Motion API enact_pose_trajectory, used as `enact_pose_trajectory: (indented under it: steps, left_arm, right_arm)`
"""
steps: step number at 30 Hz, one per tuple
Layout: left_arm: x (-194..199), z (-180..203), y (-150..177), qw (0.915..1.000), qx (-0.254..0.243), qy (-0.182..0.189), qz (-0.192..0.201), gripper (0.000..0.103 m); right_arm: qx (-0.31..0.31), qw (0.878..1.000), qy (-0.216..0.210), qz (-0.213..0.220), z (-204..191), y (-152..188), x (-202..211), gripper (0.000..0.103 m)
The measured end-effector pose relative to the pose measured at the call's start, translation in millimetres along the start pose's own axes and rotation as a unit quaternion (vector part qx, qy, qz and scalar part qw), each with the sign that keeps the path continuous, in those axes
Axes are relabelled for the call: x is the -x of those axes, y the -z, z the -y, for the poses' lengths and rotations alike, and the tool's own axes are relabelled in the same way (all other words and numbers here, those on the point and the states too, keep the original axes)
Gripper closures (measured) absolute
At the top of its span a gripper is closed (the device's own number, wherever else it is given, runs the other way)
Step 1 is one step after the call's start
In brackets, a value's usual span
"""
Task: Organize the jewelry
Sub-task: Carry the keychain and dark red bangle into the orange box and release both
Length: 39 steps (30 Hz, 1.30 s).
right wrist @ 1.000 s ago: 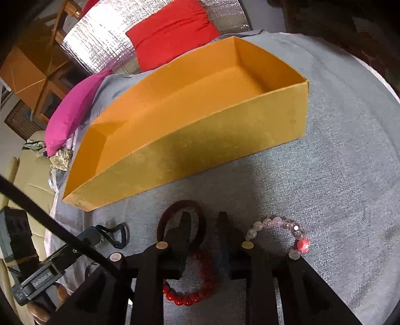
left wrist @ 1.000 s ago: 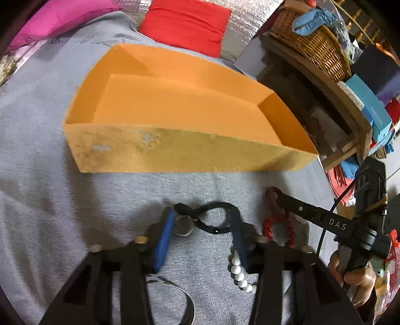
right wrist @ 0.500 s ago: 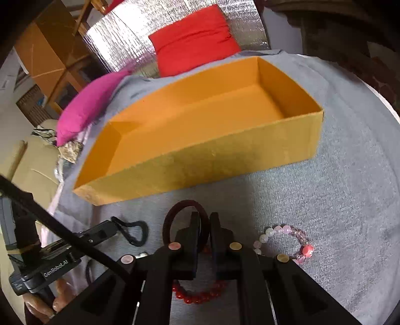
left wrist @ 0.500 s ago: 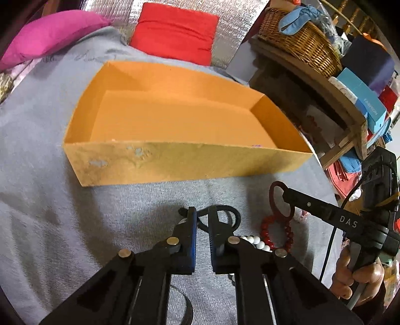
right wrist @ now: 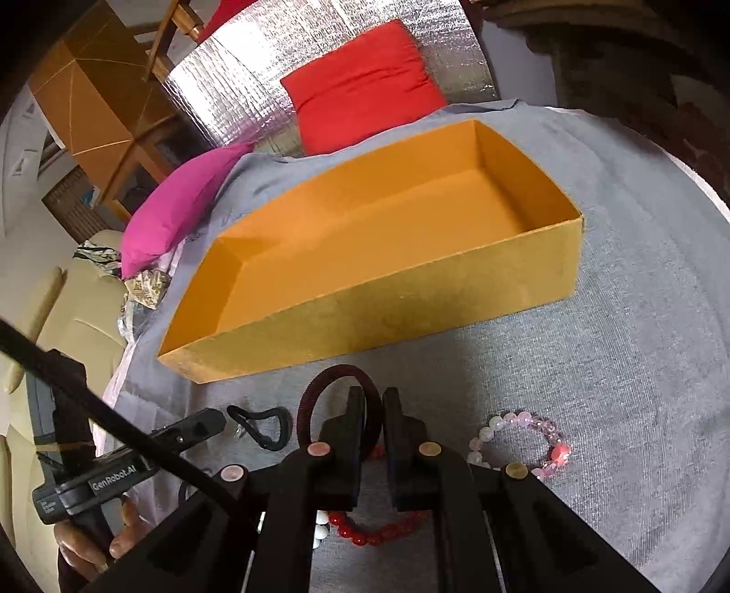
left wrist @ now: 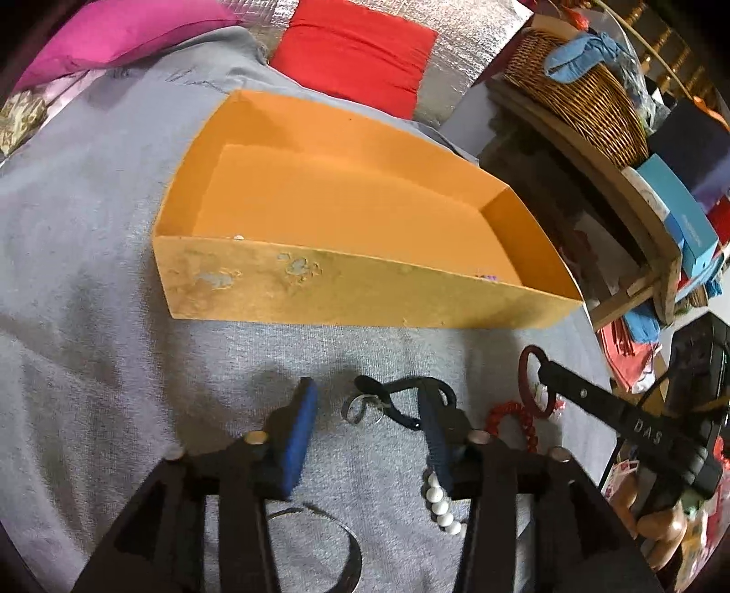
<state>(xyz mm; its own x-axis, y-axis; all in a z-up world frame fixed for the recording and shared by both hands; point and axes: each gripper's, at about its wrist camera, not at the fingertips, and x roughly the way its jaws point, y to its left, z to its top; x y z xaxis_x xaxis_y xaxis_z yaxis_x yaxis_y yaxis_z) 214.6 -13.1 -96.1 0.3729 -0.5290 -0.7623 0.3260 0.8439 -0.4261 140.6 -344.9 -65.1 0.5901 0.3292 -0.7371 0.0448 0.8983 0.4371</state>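
An open orange box [left wrist: 346, 292] [right wrist: 410, 292] lies on grey cloth. In front of it lie a black cord with a silver ring [left wrist: 397, 401] [right wrist: 264, 426], a white bead bracelet [left wrist: 440, 501], a red bead bracelet [left wrist: 515, 419] [right wrist: 378, 531], a pink bead bracelet [right wrist: 524, 438] and a thin silver bangle [left wrist: 342, 543]. My left gripper [left wrist: 367, 410] is open over the cloth, its right finger touching the black cord. My right gripper [right wrist: 373, 401] is shut on a dark red bangle [right wrist: 319, 397] [left wrist: 531, 378] and holds it upright just above the cloth.
A red cushion [left wrist: 356, 50] and a pink cushion [left wrist: 118, 32] lie behind the box against silver foil. A wooden shelf with a wicker basket [left wrist: 579, 86] and boxes stands at the right. A cream sofa [right wrist: 68, 328] is at the left.
My left gripper closed near the black cord, then opened wide again, and the cord stays on the cloth. My right gripper closed on the dark red bangle and lifted it slightly.
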Motion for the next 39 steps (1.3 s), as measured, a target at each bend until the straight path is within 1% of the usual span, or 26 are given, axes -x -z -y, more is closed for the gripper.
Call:
enact_pose_trajectory:
  steps: [3, 6, 7, 8, 9, 11, 14, 17, 19, 21, 24, 27, 28, 30, 33, 35, 37, 39]
  left_arm:
    - [-12.2, 4.5, -0.2, 1.0000, -0.001, -0.001, -0.007, 0.056]
    - [-27.5, 11.9, 2.2, 0.9998, -0.013, -0.008, -0.012, 0.056]
    - [-30.6, 15.1, 3.6, 0.9997, -0.020, -0.011, -0.007, 0.064]
    - [-31.9, 17.6, 4.7, 0.9995, -0.028, -0.015, -0.004, 0.080]
    - [-34.7, 22.1, 5.2, 0.9991, -0.038, -0.017, -0.005, 0.087]
    - [-37.2, 27.1, 7.7, 0.9988, -0.045, -0.018, -0.003, 0.091]
    - [-32.4, 32.4, 8.6, 0.9978, -0.061, -0.023, 0.011, 0.093]
    - [-19.7, 38.6, 9.0, 0.9966, -0.075, -0.017, 0.028, 0.094]
    - [-5.2, 44.4, 8.2, 0.9948, -0.089, -0.014, 0.048, 0.094]
    - [11.7, 48.4, 8.0, 0.9927, -0.100, 0.000, 0.067, 0.094]
    - [35.1, 56.4, 5.2, 0.9888, -0.111, 0.019, 0.097, 0.094]
    - [56.9, 60.8, -8.2, 0.9849, -0.114, 0.007, 0.130, 0.094]
    - [61.8, 60.1, -14.3, 0.9841, -0.110, 0.005, 0.140, 0.094]
    - [68.2, 57.3, -32.0, 0.9835, -0.097, -0.003, 0.153, 0.094]
    - [67.8, 54.7, -56.5, 0.9817, -0.083, -0.016, 0.170, 0.094]
    - [60.1, 48.0, -67.9, 0.9806, -0.079, -0.039, 0.175, 0.094]
    - [46.0, 42.0, -71.8, 0.9812, -0.071, -0.053, 0.171, 0.094]
    - [31.1, 33.2, -72.3, 0.9843, -0.061, -0.056, 0.156, 0.094]
  right_arm:
    - [0.004, 1.000, 0.001, -0.003, -1.7, 2.3, -1.5, 0.094]
    - [0.003, 1.000, 0.004, -0.003, -1.7, 3.9, -2.3, 0.094]
    - [0.000, 1.000, 0.003, -0.003, -1.0, 4.0, -2.2, 0.094]
    - [-0.002, 1.000, 0.002, -0.002, -0.5, 4.0, -2.2, 0.094]
    - [-0.002, 1.000, 0.003, -0.002, -0.3, 4.0, -2.0, 0.094]
    - [0.000, 1.000, 0.005, 0.000, -0.1, 3.8, -1.2, 0.094]
    - [0.001, 1.000, 0.001, 0.003, 0.4, 3.4, 1.1, 0.094]
    - [-0.002, 1.000, -0.009, 0.013, 0.8, 1.4, 6.2, 0.094]
    - [-0.005, 1.000, -0.020, 0.023, 0.0, -0.3, 11.0, 0.094]
    - [-0.002, 0.999, -0.038, 0.037, -4.3, -2.3, 16.8, 0.094]
    - [0.013, 0.996, -0.056, 0.073, -14.0, -6.4, 30.3, 0.094]
    - [0.022, 0.990, -0.072, 0.119, -22.1, -14.7, 42.9, 0.094]
    - [0.024, 0.988, -0.071, 0.134, -24.3, -19.0, 45.4, 0.094]
    - [0.031, 0.986, -0.055, 0.157, -28.4, -26.5, 45.4, 0.094]
    - [0.026, 0.986, -0.048, 0.157, -31.9, -40.5, 32.2, 0.094]
    - [0.023, 0.988, -0.042, 0.149, -34.8, -49.2, 19.9, 0.094]
    - [0.027, 0.990, -0.028, 0.138, -38.5, -56.2, 5.2, 0.094]
    - [0.029, 0.992, -0.018, 0.124, -37.1, -61.9, -7.5, 0.094]
